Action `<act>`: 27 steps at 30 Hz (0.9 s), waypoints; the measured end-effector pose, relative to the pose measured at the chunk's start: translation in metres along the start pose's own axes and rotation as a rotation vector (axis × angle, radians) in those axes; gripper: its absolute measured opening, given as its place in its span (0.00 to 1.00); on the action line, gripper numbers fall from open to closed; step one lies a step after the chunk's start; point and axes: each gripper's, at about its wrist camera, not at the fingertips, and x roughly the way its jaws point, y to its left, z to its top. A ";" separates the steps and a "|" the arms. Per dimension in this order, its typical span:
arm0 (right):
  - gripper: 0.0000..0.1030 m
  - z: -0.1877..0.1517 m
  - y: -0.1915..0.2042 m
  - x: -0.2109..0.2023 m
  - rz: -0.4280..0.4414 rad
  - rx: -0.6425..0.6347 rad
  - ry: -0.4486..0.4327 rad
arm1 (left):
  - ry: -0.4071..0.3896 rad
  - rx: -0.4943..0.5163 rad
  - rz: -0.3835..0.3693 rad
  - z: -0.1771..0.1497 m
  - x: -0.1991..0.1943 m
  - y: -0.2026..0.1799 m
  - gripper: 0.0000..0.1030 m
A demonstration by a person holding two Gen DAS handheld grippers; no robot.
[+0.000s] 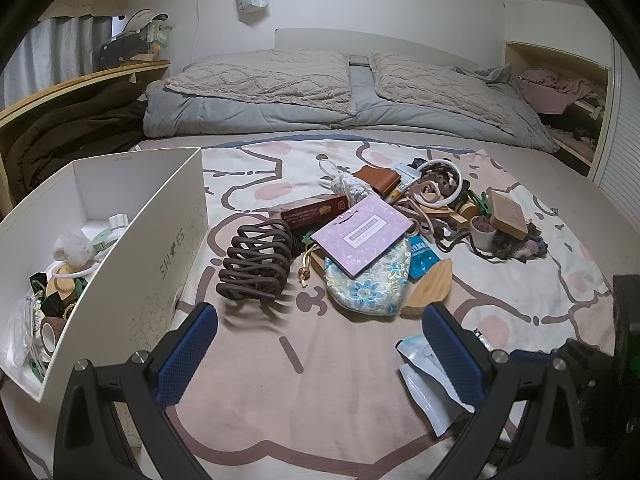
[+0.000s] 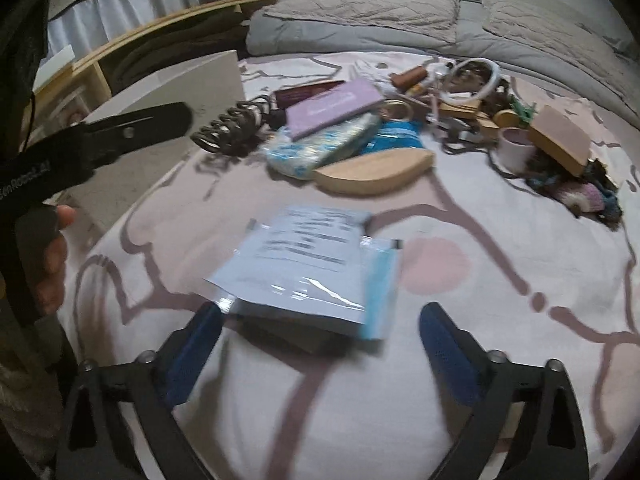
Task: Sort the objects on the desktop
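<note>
Standing wide apart, the blue pads of the right tool (image 2: 320, 344) frame the near edge of a flat plastic packet (image 2: 308, 268) without pressing it; the left pad sits just beside the packet's near-left corner, the right pad well clear of its pale blue side strip. Motion blur softens the packet, so whether its near edge is lifted off the blanket (image 2: 500, 280) cannot be told for sure, though a dark shadow lies under it.

The packet looks light, thin and floppy: a glossy clear sleeve over a printed white sheet. I judge it will slide on smooth film and sag if taken by one corner. A pinch across the near edge, close to the middle and deep enough to catch both film and sheet, seems the safest hold. The soft blanket gives way under it, so a low pad could snag cloth as well.

The left tool (image 1: 320, 332) also stands wide with nothing between its pads, hovering over bare blanket, and the same packet (image 1: 428, 376) shows partly behind its right finger.

Farther out lies the unsorted heap: a brown claw hair clip (image 1: 256, 264), a lilac card (image 1: 362, 236) resting on a floral brocade pouch (image 1: 368, 284), and a leaf-shaped wooden piece (image 1: 428, 288) touching the pouch. At the left stands the white shoe box (image 1: 160, 216), already holding small items, and probably the packet's destination.
</note>
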 end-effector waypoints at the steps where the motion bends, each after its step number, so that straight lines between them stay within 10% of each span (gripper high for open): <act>1: 0.97 0.000 0.003 0.001 0.004 0.011 -0.008 | 0.000 0.002 0.000 0.000 0.000 0.000 1.00; 13: 1.00 0.005 0.019 0.025 -0.188 0.063 -0.014 | 0.003 -0.006 -0.002 0.000 0.000 0.002 1.00; 18: 1.00 0.005 0.018 0.022 -0.144 0.052 -0.029 | 0.002 -0.014 0.003 0.000 0.000 0.003 1.00; 27: 0.77 0.002 0.033 0.018 -0.144 -0.041 -0.031 | 0.002 -0.047 0.009 0.003 -0.001 0.013 1.00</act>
